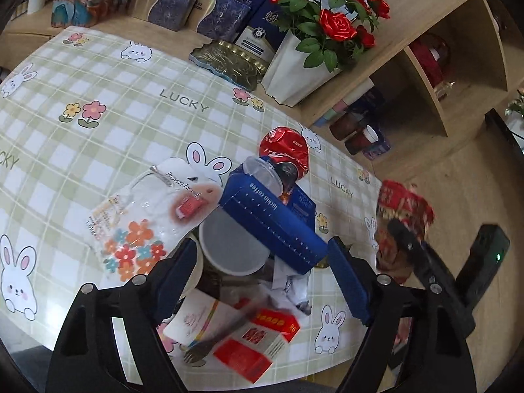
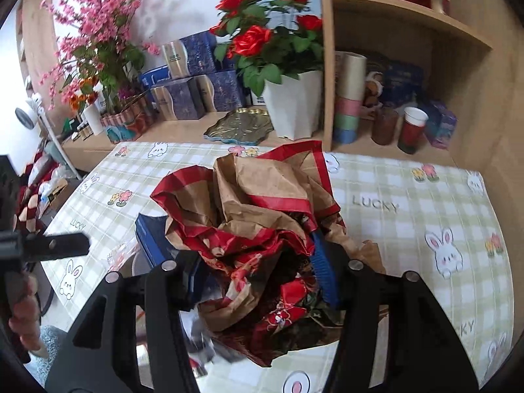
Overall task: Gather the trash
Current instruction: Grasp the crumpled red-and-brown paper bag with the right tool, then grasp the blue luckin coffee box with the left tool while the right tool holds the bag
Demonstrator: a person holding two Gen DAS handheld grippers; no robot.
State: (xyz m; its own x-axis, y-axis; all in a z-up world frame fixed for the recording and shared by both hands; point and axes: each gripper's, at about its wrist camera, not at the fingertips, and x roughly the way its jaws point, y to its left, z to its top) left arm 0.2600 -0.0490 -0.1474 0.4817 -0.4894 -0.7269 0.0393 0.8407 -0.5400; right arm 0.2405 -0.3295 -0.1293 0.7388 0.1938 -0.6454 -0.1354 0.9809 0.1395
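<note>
paper bag [image 2: 262,216], crumpled, pinched in right gripper [image 2: 258,281]; left gripper [image 1: 262,275] spread over blue box [image 1: 271,222] and lidded cup [image 1: 232,245].

Home living or dining corner. Bench [image 2: 409,193] under a check cloth printed with rabbits and "LUCKY". Along its far edge: potted red roses [image 2: 271,42], pink blossom sprays [image 2: 98,23], stacked gift boxes [image 2: 193,78]. Wooden shelf unit [image 2: 425,32] holds cups and tape rolls.

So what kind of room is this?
Probably a room in a home: a bunny tablecloth covers the table, potted red roses sit beside it, and wooden shelves hold cups and boxes.
</note>
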